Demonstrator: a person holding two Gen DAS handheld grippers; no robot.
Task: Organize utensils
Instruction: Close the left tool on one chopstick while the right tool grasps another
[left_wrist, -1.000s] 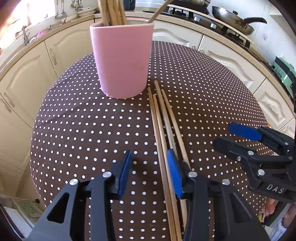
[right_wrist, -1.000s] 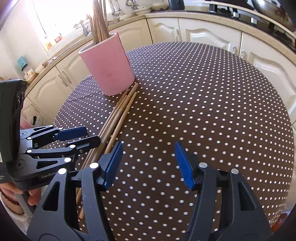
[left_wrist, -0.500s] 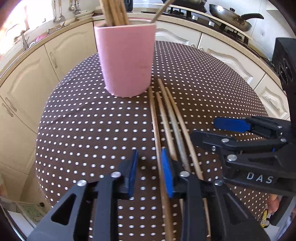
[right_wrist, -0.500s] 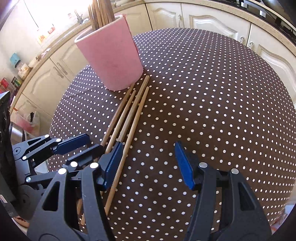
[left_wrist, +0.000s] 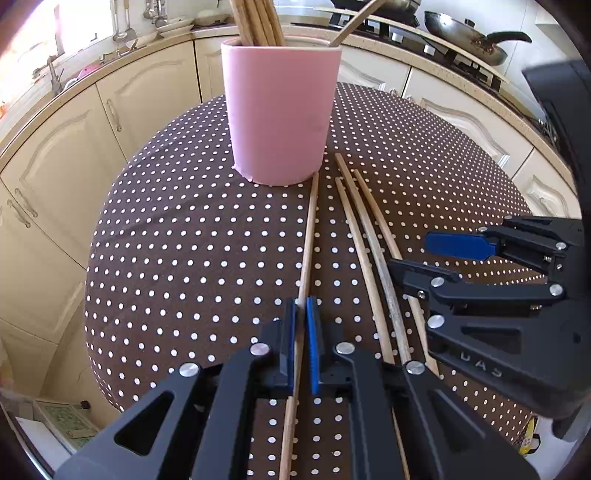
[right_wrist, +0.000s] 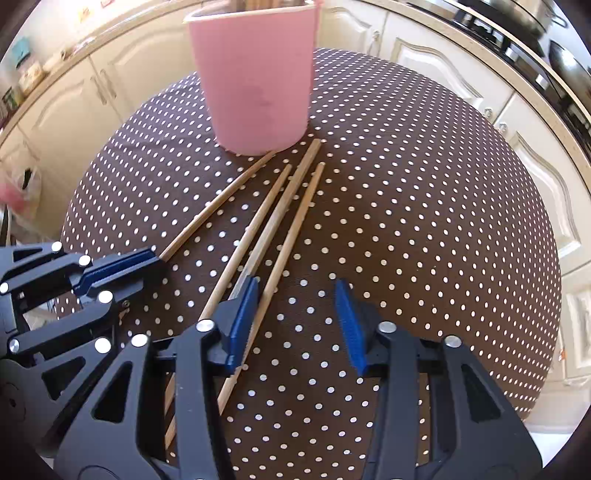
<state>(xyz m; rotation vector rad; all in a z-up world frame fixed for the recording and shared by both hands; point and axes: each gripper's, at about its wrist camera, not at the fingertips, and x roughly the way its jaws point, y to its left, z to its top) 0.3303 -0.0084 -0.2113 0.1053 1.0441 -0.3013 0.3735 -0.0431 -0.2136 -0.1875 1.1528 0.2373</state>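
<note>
Here, the left gripper (left_wrist: 300, 332) is clamped on a single wooden chopstick (left_wrist: 309, 229) whose far end lies near the base of the pink cup (left_wrist: 279, 110). The right gripper (right_wrist: 295, 317) is spread wide and holds nothing, its left pad (right_wrist: 242, 317) just beside three loose chopsticks (right_wrist: 284, 206) lying on the dotted tablecloth (right_wrist: 424, 206).

l gripper (left_wrist: 300, 334) closed on chopstick (left_wrist: 309, 229).

Matt pink plastic-looking cup (left_wrist: 279, 110), pale bare-wood chopsticks (right_wrist: 280, 210), soft brown dotted cloth tablecloth (left_wrist: 184, 258), glossy cream cabinets (left_wrist: 55, 155)
</note>
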